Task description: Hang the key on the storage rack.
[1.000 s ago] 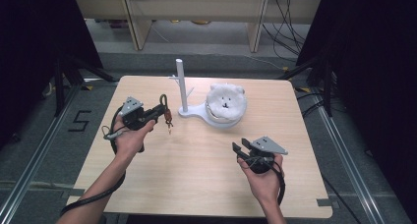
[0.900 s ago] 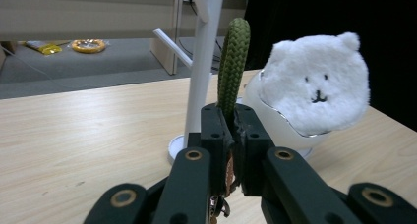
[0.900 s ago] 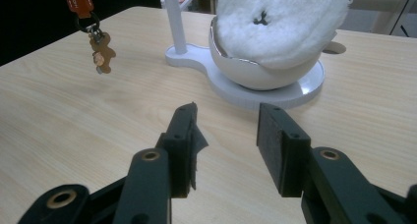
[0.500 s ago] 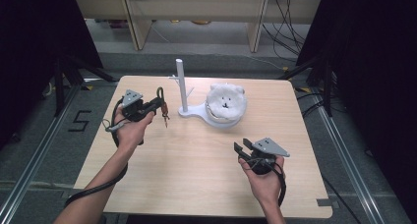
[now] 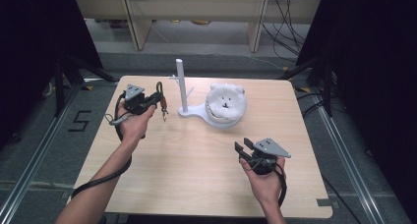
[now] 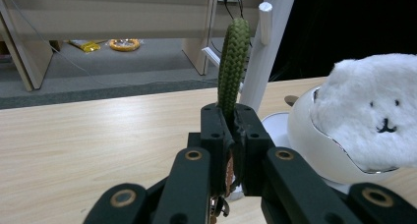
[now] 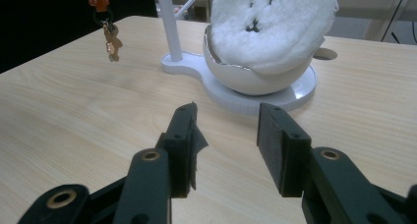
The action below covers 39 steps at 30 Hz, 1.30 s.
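High view: the left gripper [image 5: 156, 102] is held above the far left part of the table [image 5: 162, 184], its jaws clamped on a green braided keychain strap [image 6: 231, 62] whose loop rises above them, with a small brown charm [image 5: 163, 111] dangling below. Just beside it a white peg stand [image 5: 181, 86] is seen, its base carrying a fluffy white bowl [image 5: 225, 105]. The right gripper [image 5: 245, 148] is held near the right front edge, jaws spread apart and empty.

Left hand-held gripper [image 5: 156, 100] holding keychain [image 5: 161, 97] beside white stand [image 5: 182, 86], right hand-held gripper [image 5: 244, 148] empty, open
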Motion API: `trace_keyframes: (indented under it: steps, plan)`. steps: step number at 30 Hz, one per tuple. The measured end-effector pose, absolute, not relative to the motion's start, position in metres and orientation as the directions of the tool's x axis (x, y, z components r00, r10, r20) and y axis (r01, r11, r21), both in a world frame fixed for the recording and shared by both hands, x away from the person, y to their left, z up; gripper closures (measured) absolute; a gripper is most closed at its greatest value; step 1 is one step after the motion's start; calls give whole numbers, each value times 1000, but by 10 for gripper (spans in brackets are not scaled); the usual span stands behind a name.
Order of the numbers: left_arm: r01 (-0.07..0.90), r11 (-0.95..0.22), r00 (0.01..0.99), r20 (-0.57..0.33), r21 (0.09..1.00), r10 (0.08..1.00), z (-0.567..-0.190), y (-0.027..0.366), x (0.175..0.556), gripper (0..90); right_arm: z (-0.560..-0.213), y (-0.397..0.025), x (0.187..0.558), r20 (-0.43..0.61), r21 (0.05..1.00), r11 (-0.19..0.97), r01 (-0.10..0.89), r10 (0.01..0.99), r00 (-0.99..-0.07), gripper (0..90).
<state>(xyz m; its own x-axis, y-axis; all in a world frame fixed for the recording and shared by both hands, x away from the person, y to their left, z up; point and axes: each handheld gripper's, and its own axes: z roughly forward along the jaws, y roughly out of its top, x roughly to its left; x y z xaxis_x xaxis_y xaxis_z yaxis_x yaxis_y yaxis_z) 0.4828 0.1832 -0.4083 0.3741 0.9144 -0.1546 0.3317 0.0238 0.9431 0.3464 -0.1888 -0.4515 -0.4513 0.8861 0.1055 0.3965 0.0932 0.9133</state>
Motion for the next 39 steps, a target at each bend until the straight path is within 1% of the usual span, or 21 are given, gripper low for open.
trace_keyframes:
  steps: [3, 4, 6, 11, 12, 16, 18, 25, 27, 28, 29, 31, 39]
  plan:
    - [330, 20, 370, -149, 944, 917, -407, 180, 486, 837, -452, -189, 346, 96, 915, 99, 392, 889, -448, 602]
    - [329, 18, 369, -146, 944, 918, -406, 179, 487, 837, -452, -188, 345, 116, 914, 80, 399, 888, -444, 602]
    - [325, 16, 368, -142, 946, 919, -405, 177, 488, 836, -452, -191, 347, 81, 921, 108, 375, 887, -454, 601]
    - [320, 14, 359, -135, 947, 924, -404, 175, 492, 836, -452, -192, 346, 110, 912, 89, 401, 887, -448, 598]
    - [324, 13, 355, -135, 946, 925, -403, 175, 493, 836, -452, -192, 347, 93, 913, 103, 396, 890, -446, 597]
    - [321, 15, 353, -134, 947, 926, -402, 172, 496, 836, -455, -192, 349, 121, 913, 81, 400, 882, -456, 595]
    - [319, 9, 355, -129, 948, 926, -401, 171, 497, 835, -455, -192, 348, 109, 912, 90, 399, 887, -448, 594]
    - [306, -7, 359, -108, 952, 927, -398, 164, 498, 835, -455, -191, 346, 151, 900, 55, 432, 891, -429, 592]
    - [301, -10, 361, -104, 953, 927, -396, 162, 498, 834, -457, -194, 349, 129, 910, 74, 409, 885, -447, 591]
    - [298, -11, 362, -103, 955, 927, -396, 161, 498, 834, -456, -192, 346, 155, 899, 51, 435, 892, -425, 591]
    - [298, -15, 360, -98, 954, 928, -395, 161, 498, 834, -457, -193, 349, 135, 905, 73, 419, 885, -446, 591]
    - [294, -16, 360, -95, 956, 928, -395, 160, 499, 834, -459, -194, 349, 126, 907, 77, 413, 888, -442, 591]
    - [287, -39, 362, -71, 957, 929, -395, 155, 501, 832, -459, -195, 350, 144, 905, 66, 421, 883, -448, 588]
